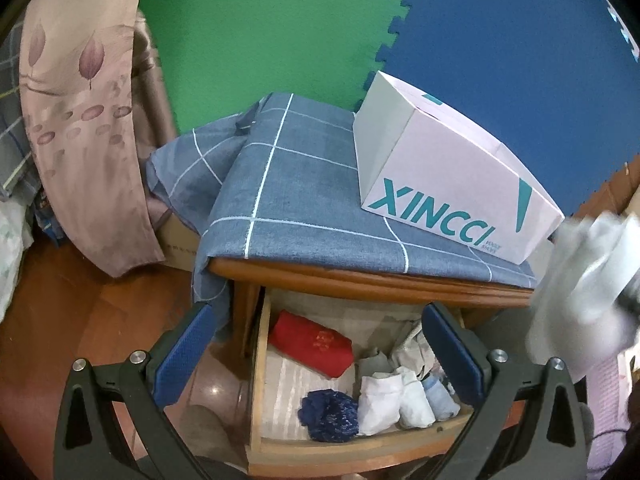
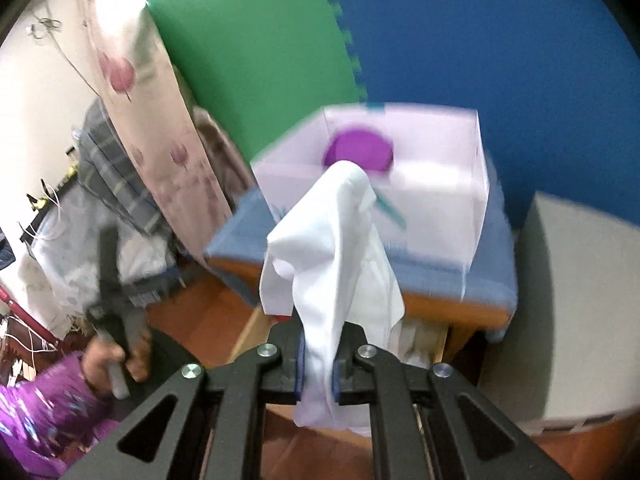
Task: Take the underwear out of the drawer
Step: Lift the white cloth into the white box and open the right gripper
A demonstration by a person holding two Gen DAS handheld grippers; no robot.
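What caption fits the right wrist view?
Right gripper shut on white underwear, lifted above the open drawer.

walls: green foam mat (image 1: 256,32) joined by toothed edges to blue foam mat (image 1: 520,40)
floor: glossy reddish wood (image 1: 80,304)
furniture: wooden nightstand (image 1: 360,280) draped in blue checked cloth (image 1: 304,184)
left side: floral curtain (image 1: 80,100) hanging

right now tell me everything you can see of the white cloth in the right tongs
The white cloth is thin, soft, plain fabric, likely underwear. It is pinched near its lower part between the shut right tongs, with a short tail hanging below them. The rest drapes in loose folds. It hangs clear of the open drawer, touching only the pads. The left wrist view shows it as a blur.
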